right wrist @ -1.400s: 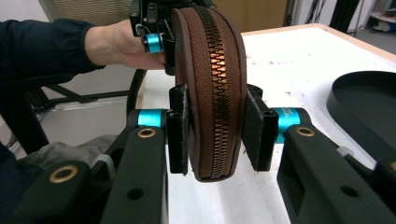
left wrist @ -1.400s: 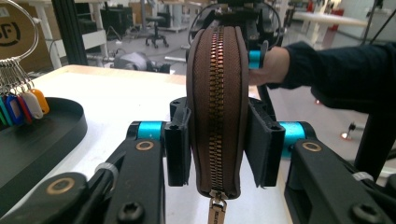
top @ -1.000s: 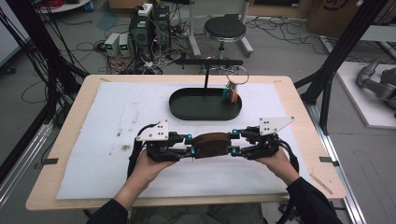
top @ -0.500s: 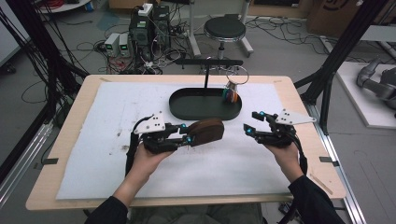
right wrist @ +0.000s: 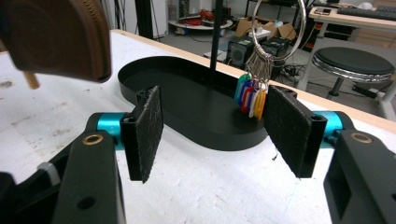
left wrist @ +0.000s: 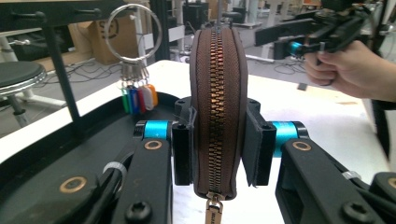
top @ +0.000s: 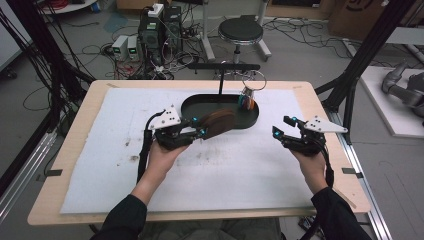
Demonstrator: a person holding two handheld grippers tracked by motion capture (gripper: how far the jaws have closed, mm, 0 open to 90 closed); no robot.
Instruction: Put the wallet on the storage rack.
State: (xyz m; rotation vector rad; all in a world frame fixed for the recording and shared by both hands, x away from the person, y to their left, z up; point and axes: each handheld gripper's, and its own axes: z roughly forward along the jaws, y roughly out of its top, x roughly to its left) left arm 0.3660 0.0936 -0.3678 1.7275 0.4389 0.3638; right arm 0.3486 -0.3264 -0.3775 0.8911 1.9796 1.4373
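From the high view, the brown pouch (top: 216,123) is seen held above the near rim of the black tray (top: 250,120), at the left end of it, over the white mat (top: 250,170) that covers the worktop (top: 320,100). What is not made out there is given by the left gripper view: the pouch (left wrist: 217,107) is stood on edge, its brass zip (left wrist: 215,112) is turned towards the camera and run shut along the whole visible length, and the pull (left wrist: 212,212) is hung at the bottom. In that view the key ring (left wrist: 133,32) with coloured tags (left wrist: 139,97) is seen hung from a black stand (left wrist: 63,79) over the tray, and the right hand (left wrist: 345,70) is seen farther off at the upper right. The underside of the pouch (right wrist: 56,39) is shown at the upper left of the right gripper view, well apart from the pads there, with the ring and tags (right wrist: 250,95) beyond, above the tray (right wrist: 187,107). The left tongs (left wrist: 217,154) are pressed onto the two flat sides of the pouch, which is pinched between the pads. The right tongs (right wrist: 224,135) are spread wide and nothing is held or touched by them; they are kept above the mat, near the right end of the tray, as seen in the high view (top: 281,127).
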